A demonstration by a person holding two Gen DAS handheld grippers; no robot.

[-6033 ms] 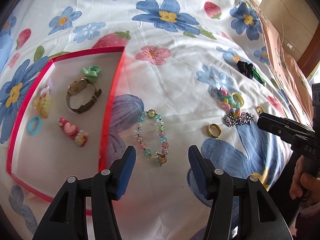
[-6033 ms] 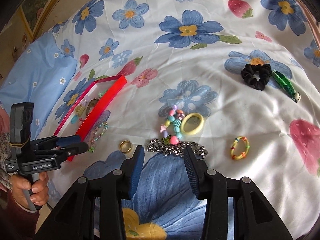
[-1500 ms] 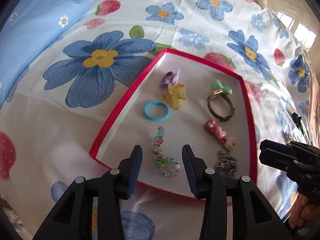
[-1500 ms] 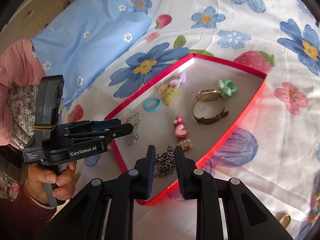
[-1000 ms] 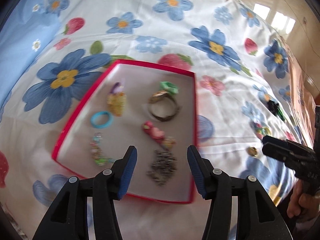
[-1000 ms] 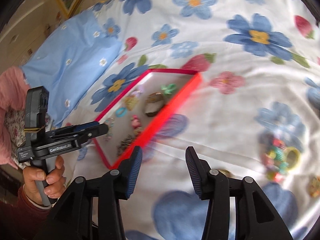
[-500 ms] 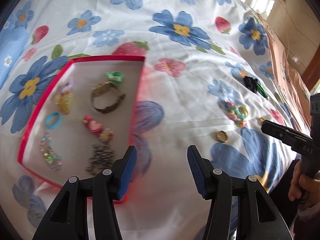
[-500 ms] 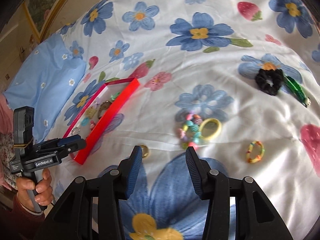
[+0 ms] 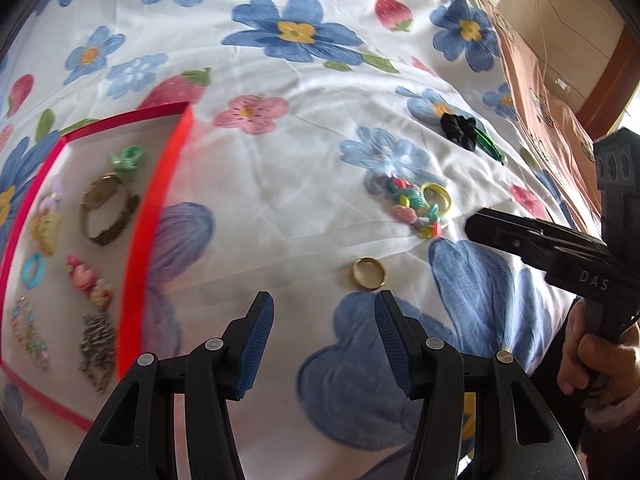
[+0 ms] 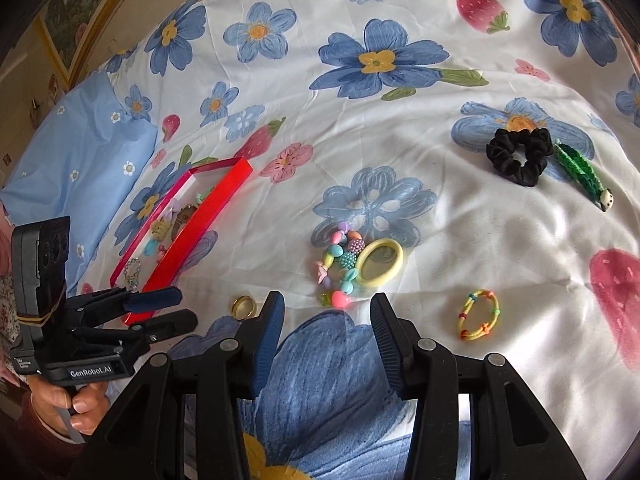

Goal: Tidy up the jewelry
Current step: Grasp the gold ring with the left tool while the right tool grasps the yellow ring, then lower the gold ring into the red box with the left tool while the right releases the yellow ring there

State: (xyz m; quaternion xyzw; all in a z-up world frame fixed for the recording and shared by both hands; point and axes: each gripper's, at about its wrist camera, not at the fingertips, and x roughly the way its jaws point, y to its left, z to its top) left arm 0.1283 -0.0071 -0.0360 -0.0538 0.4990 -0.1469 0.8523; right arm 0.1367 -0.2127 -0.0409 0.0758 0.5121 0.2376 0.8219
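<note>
**A:** So, what is on the bed?

**B:** A white sheet (image 10: 460, 220) printed with big blue flowers and strawberries, and a shallow red tray (image 9: 154, 216) lying on it towards the left. Inside the tray sit a wristwatch (image 9: 106, 210), a green hair bow (image 9: 127, 159), a yellow claw clip (image 9: 45, 228), a small blue ring band (image 9: 33, 270), a pink clip with a heart (image 9: 86, 280), a pastel bead bracelet (image 9: 28, 338) and a bunched metal chain (image 9: 96, 346).

**A:** And outside the tray?

**B:** A gold ring (image 9: 369, 273) lies alone on the sheet, well apart from the tray. Further right is a chunky bracelet of coloured beads (image 10: 338, 270) touching a yellow hair tie (image 10: 380, 261). Beyond that, a thin yellow beaded band (image 10: 479, 314) lies by itself. Near the far edge, a black scrunchie (image 10: 518, 156) sits just beside a green leaf-shaped clip (image 10: 582, 172).

**A:** Where are the two tools?

**B:** The left gripper (image 9: 324, 338) hovers above the sheet between the tray and the gold ring, its blue-padded jaws spread wide with nothing between them; the ring sits just past its right fingertip. The right gripper (image 10: 326, 336) hangs over a large blue flower, jaws also spread wide and empty, with the coloured beads just ahead of it. Each is held by a bare hand (image 10: 70, 398) on its grip
</note>
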